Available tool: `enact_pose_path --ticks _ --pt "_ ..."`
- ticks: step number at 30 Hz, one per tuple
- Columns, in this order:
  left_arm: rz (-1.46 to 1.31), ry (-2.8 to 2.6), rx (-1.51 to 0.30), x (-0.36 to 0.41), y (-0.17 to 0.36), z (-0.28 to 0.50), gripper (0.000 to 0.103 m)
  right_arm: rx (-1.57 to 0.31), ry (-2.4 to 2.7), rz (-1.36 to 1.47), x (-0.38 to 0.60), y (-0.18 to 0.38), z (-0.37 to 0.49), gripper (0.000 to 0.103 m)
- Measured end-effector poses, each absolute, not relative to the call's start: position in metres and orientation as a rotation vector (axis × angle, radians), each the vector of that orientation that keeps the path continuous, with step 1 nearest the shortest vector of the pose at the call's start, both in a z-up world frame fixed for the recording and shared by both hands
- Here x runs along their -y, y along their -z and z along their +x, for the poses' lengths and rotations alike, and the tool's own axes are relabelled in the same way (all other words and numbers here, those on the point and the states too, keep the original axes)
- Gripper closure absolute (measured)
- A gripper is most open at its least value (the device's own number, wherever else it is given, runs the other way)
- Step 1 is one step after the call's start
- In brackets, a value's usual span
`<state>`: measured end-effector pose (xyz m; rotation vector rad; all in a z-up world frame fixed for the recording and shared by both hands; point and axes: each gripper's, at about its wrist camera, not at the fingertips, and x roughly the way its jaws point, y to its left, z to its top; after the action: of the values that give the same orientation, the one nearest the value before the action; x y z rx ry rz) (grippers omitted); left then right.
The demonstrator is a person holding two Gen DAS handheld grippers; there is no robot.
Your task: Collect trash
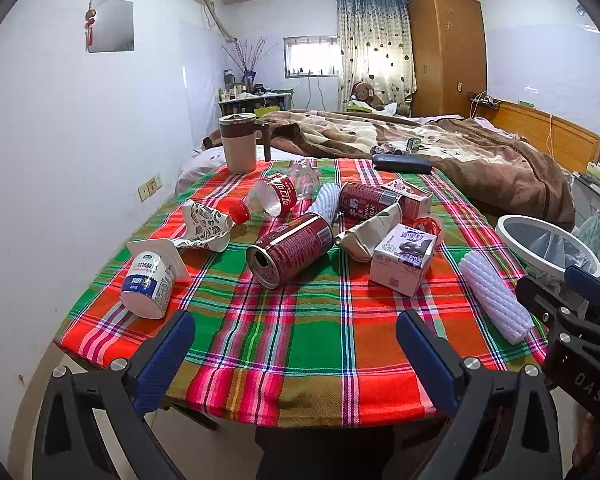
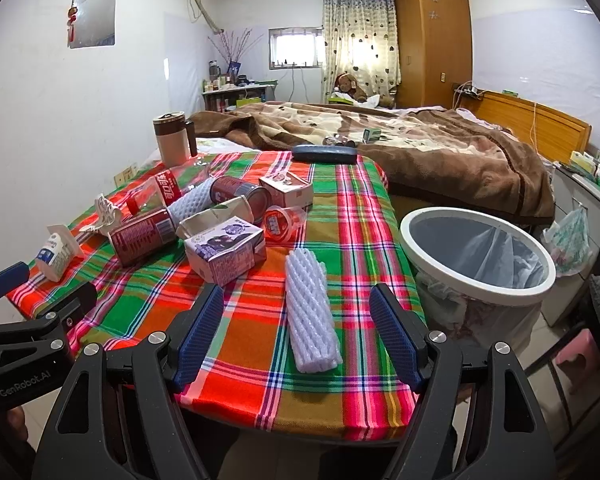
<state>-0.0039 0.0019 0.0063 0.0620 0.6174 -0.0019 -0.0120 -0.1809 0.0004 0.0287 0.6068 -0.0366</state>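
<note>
Right gripper (image 2: 296, 336) jaws wide and empty, left gripper (image 1: 296, 354) likewise; white foam net sleeve (image 2: 310, 312) lies lengthwise between the right jaws on the tablecloth (image 2: 236, 392), probably featherlight and squashy, so pinch mid-length; bin (image 2: 476, 256) just right.

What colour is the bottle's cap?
Red. The plastic bottle's cap shows best in the left wrist view.

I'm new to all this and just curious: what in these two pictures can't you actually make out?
- Bin contents: both views, its liner and rim hide the bottom.
- Can: left view, dark opening hides whether it is empty.
- Small items on the far shelf: both views, too small.
- Under the table: cloth covers it.
</note>
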Motion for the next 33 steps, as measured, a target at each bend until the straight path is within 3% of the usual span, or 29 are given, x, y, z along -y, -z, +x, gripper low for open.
enact_pose_path --ticks 33 --pt "0.061 0.006 -0.61 -0.0004 -0.009 -0.0062 0.001 -0.598 0.038 0.025 0.1793 -0.0049 -0.0136 0.026"
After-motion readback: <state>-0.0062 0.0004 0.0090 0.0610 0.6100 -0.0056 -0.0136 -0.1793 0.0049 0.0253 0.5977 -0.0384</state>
